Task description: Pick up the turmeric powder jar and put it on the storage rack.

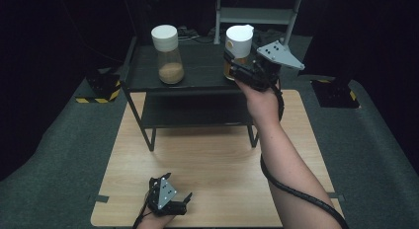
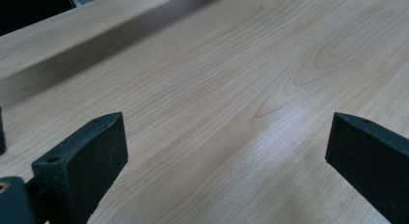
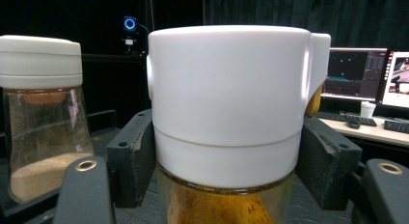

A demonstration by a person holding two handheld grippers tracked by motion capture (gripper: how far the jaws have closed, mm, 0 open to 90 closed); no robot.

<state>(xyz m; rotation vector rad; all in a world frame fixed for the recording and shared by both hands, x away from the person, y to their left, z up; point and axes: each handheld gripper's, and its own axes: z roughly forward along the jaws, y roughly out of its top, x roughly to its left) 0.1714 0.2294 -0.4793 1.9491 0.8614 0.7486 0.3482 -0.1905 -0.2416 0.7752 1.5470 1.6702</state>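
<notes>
A glass jar with a white lid and amber contents point(image 1: 238, 49) stands at the right of the black shelf's top point(image 1: 197, 66). My right gripper point(image 1: 236, 67) is shut on this jar; in the right gripper view both black jaws press its sides just under the white lid point(image 3: 226, 108). A second white-lidded jar holding sandy powder point(image 1: 168, 54) stands at the shelf's left, apart from the first, and appears again as the sandy jar point(image 3: 41, 113). My left gripper point(image 1: 175, 202) rests low over the wooden table point(image 1: 207, 165) near the front edge, open, with nothing between its jaws point(image 2: 226, 151).
The black two-tier shelf stands on the far half of the wooden table, with a lower tier point(image 1: 195, 110) beneath. Grey carpet surrounds the table. A metal frame point(image 1: 257, 14) rises behind the shelf. Monitors point(image 3: 366, 77) sit on a desk in the distance.
</notes>
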